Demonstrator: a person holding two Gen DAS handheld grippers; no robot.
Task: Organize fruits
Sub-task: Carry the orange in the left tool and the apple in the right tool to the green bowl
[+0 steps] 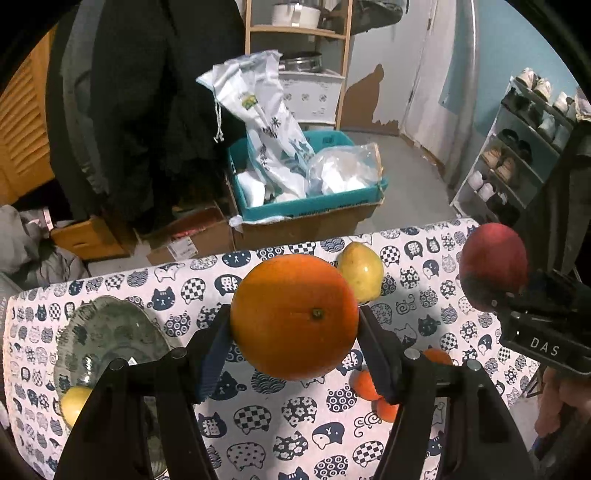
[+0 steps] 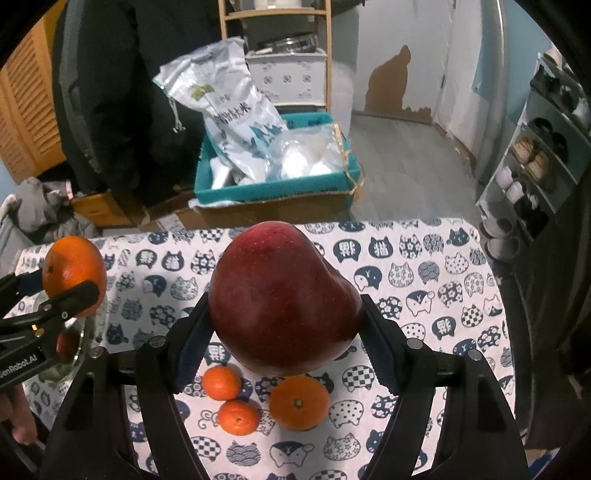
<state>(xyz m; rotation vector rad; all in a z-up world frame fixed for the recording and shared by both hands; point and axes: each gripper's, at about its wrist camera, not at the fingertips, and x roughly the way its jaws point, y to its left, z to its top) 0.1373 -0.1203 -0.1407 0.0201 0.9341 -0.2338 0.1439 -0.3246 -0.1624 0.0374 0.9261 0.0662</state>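
My left gripper [image 1: 293,325] is shut on a large orange [image 1: 295,315], held above the cat-print tablecloth [image 1: 258,417]. My right gripper [image 2: 286,325] is shut on a big red apple [image 2: 284,299], also lifted off the table. The apple [image 1: 493,266] and right gripper show at the right of the left wrist view; the orange [image 2: 74,271] shows at the left of the right wrist view. A glass plate [image 1: 107,336] at the table's left holds a yellow fruit [image 1: 74,402]. A yellow-green pear [image 1: 360,271] lies near the far edge. Three small oranges [image 2: 299,402] lie under the apple.
Beyond the table's far edge stand a teal box [image 1: 306,210] with bags, cardboard boxes [image 1: 177,240] and a wooden shelf [image 1: 295,33]. A shoe rack [image 1: 517,155] stands at the right. A dark coat [image 1: 147,110] hangs at the left. A hand [image 1: 561,406] grips the right tool.
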